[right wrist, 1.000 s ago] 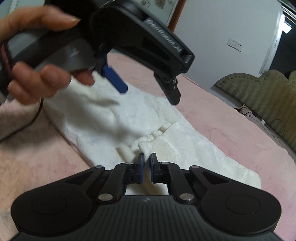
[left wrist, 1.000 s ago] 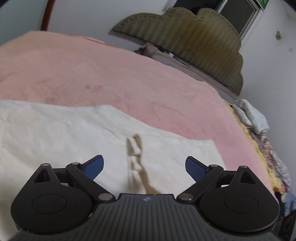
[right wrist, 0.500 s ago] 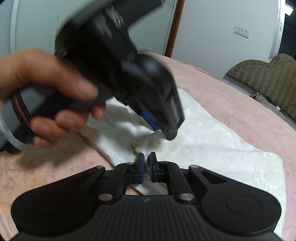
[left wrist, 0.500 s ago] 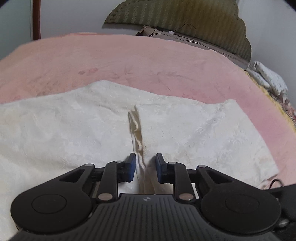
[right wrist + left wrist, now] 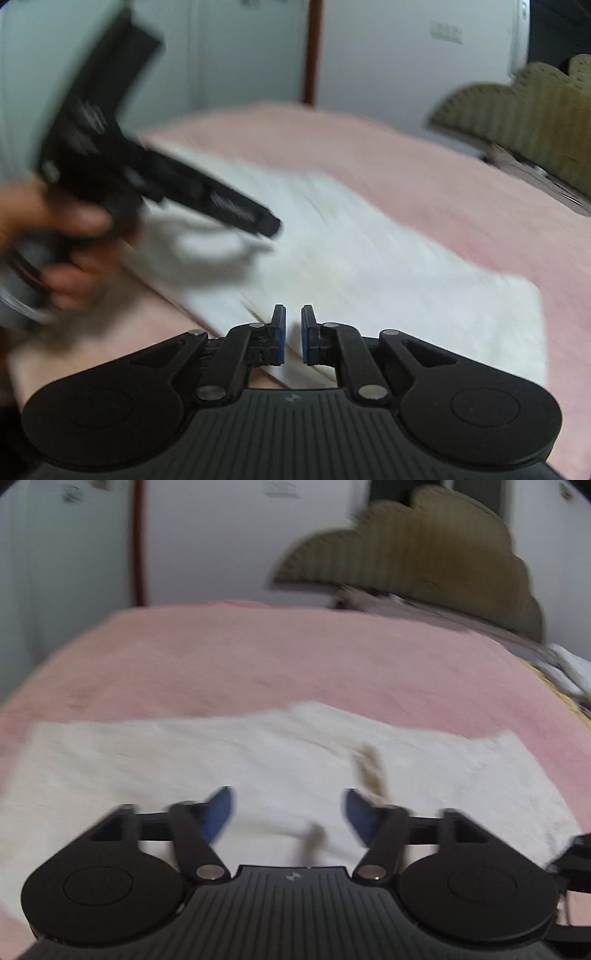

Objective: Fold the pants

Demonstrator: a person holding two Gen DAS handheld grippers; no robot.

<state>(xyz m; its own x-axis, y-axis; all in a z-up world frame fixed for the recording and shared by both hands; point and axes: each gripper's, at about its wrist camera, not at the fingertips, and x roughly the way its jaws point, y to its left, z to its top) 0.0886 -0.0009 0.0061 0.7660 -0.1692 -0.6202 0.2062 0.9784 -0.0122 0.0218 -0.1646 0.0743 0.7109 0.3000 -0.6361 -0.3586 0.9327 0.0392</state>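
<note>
The white pants [image 5: 258, 760] lie folded flat on the pink bed cover [image 5: 295, 657]; they also show in the right wrist view [image 5: 369, 266]. My left gripper [image 5: 288, 812] is open and empty just above the cloth, with blue pads [image 5: 218, 812] apart. In the right wrist view the left gripper's body [image 5: 155, 177] is blurred at the left, held by a hand. My right gripper [image 5: 293, 334] has its pads nearly together with a small gap, over the near edge of the pants; no cloth shows between them.
An olive scalloped headboard [image 5: 424, 554] stands against the white wall at the back right. A brown door frame [image 5: 138, 542] is at the back left. Bedding is piled at the right edge [image 5: 569, 668]. Pink cover surrounds the pants.
My left gripper has opened, let go of the fold and shifted left. My right gripper's pads have parted slightly and no longer hold cloth. Both views are motion-blurred.
</note>
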